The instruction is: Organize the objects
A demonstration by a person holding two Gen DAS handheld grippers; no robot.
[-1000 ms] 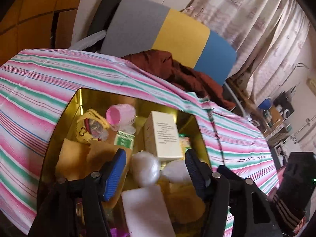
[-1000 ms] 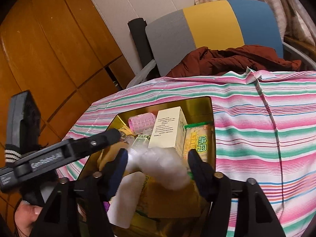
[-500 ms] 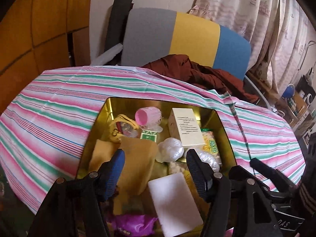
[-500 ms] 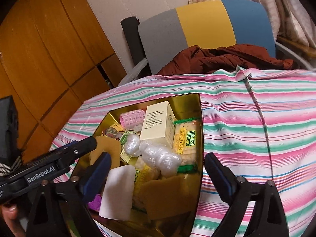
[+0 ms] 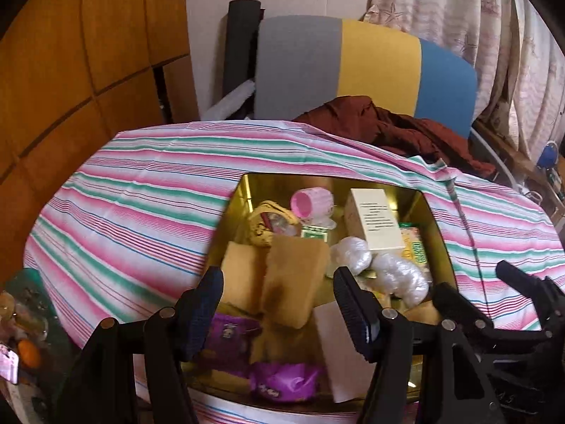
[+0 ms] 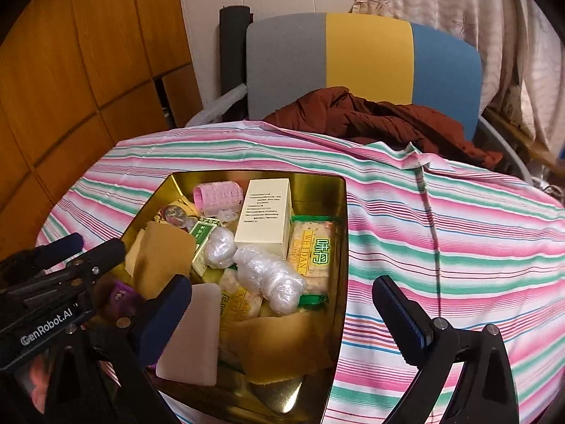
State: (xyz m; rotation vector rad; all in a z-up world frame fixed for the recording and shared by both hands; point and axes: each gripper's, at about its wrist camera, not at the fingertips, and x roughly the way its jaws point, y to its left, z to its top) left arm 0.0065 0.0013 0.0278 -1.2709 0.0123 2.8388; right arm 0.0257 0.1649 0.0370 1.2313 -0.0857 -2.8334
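Nearest the cameras, both grippers hang above the near end of a gold tin (image 6: 340, 233) that sits on a counter under a striped cloth (image 6: 441, 243). The left gripper (image 5: 279, 312) has its jaws spread, nothing between them; the right gripper (image 6: 282, 312) is spread wider and holds nothing either.

Inside the tin, at the near end, lie a white foam block (image 6: 192, 335), two purple wrappers (image 5: 282, 381) and a flat brown sponge (image 6: 282, 342). Two more tan sponges (image 5: 295, 279) lean together on the left side. In the middle are two clear plastic bundles (image 6: 268, 277), touching each other, lying on top of two cracker packets (image 6: 312, 247) with green lettering. Beside them is a small green-and-white box (image 6: 201, 240). Toward the far end stands one cream carton (image 6: 265, 217) with printed text, tilted back, and to its left one pink hair roller (image 6: 219, 198) lying on its side. A yellow packet (image 5: 265, 226) rests near the roller, its contents too small to make out.

Beyond the counter, a brown garment (image 6: 370, 120) is heaped on a chair (image 6: 367, 60) with a grey, yellow and blue back. Curtains (image 6: 459, 0) hang behind on the right.
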